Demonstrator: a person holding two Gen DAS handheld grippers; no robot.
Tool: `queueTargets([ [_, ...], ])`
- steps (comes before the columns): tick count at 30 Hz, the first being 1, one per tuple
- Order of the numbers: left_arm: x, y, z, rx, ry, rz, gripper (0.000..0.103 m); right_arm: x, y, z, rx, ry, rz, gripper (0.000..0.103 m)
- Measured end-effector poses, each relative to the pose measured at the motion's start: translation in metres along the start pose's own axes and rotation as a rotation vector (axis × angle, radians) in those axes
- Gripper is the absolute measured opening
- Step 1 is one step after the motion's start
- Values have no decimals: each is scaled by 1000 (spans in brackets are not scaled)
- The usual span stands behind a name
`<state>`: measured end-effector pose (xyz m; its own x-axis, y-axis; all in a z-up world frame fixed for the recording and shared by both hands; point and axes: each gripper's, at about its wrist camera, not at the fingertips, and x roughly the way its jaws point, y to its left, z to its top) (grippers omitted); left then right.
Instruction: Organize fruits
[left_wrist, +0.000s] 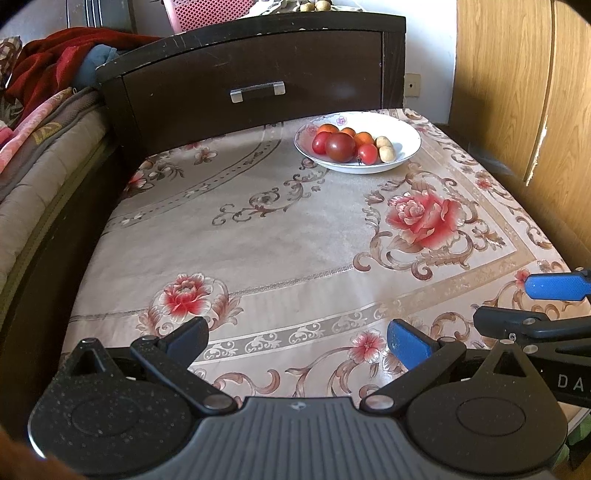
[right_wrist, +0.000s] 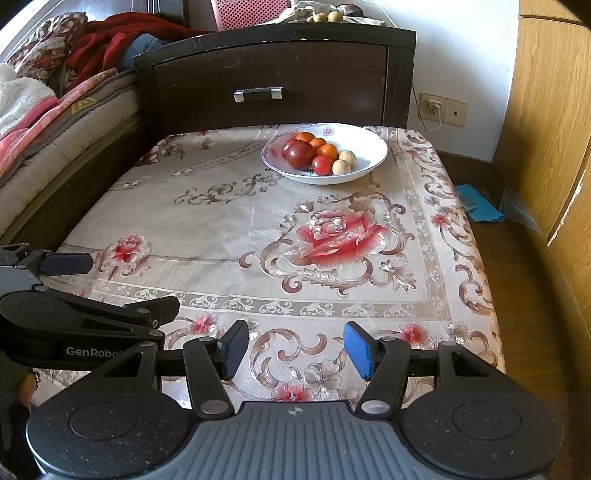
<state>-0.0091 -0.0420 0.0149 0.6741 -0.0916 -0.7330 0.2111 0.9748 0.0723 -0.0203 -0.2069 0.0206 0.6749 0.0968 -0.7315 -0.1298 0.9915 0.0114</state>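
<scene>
Left wrist view: your left gripper (left_wrist: 297, 334) hangs over the near edge of the table (left_wrist: 258, 236), jaws wide, nothing between the pads. The white bowl (left_wrist: 406, 138) sits near the far right corner, just short of the dark drawer unit (left_wrist: 251, 77) behind the table. It is well apart from your tongs, ahead and to the right. In the bowl: a big dark tomato (left_wrist: 340, 147) in the middle, smaller red tomatoes (left_wrist: 366, 153) touching it on either side, oranges (left_wrist: 363, 138) behind, two small tan fruits (left_wrist: 386, 153) on the right side. Your right gripper (left_wrist: 513, 301) pokes in at the right edge of the table, one blue pad and one black finger apart, empty.

Right wrist view: your right gripper (right_wrist: 295, 349) is also at the near edge, jaws wide, gripping nothing. The bowl (right_wrist: 373, 147) lies straight ahead toward the far edge, well apart from the fingertips, the flowered cloth bare between. Same pile: dark tomato (right_wrist: 301, 155), red tomato (right_wrist: 322, 164), oranges (right_wrist: 327, 150), tan fruits (right_wrist: 341, 167). Your left gripper (right_wrist: 122, 284) shows at the left edge, fingers spread, empty. A blue cloth (right_wrist: 480, 208) lies on the floor off the table's right side.
</scene>
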Motion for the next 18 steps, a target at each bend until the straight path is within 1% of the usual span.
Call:
queueTargets([
  [13,0,0,-1,4,-1,5,103,1,0,-1,-2,2,0,53],
  [18,-3,0,0,0,-17,13,103,2,2,-2,-9,7,2,55],
])
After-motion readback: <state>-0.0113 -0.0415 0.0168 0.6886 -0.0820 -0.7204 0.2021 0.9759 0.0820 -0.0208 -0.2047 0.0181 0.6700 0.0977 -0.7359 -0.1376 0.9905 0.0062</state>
